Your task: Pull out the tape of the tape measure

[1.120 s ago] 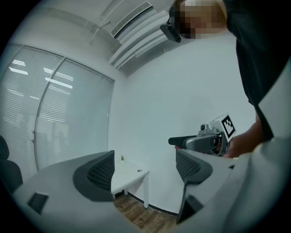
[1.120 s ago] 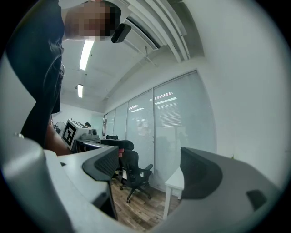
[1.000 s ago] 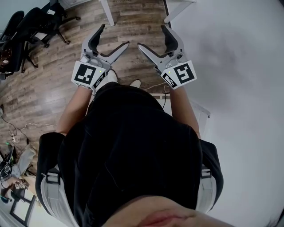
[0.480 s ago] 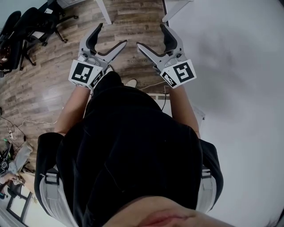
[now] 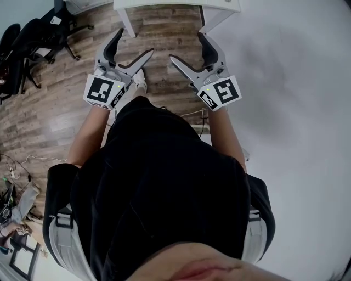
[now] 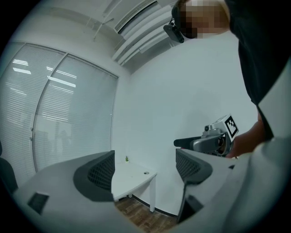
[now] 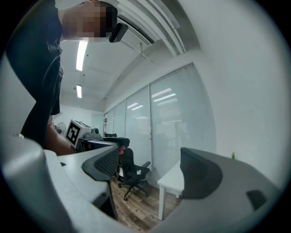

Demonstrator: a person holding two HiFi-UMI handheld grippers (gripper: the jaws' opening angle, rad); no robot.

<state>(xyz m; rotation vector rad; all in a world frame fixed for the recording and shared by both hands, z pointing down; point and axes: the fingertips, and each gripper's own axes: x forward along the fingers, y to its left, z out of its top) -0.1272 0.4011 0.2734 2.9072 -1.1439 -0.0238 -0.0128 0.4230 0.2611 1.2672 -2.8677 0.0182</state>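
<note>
Left gripper and right gripper are held level ahead, fingers wide apart and empty, apparently readied for the white table; no tape measure is seen.

Our left gripper with jaws apart, beyond them we see a white table against the wall, wood floor beneath, our right gripper alongside.

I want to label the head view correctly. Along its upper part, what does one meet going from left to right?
From the left: black wheeled office chairs → grey left hand-held gripper, jaws apart → grey right hand-held gripper, jaws apart → plain white wall.
</note>
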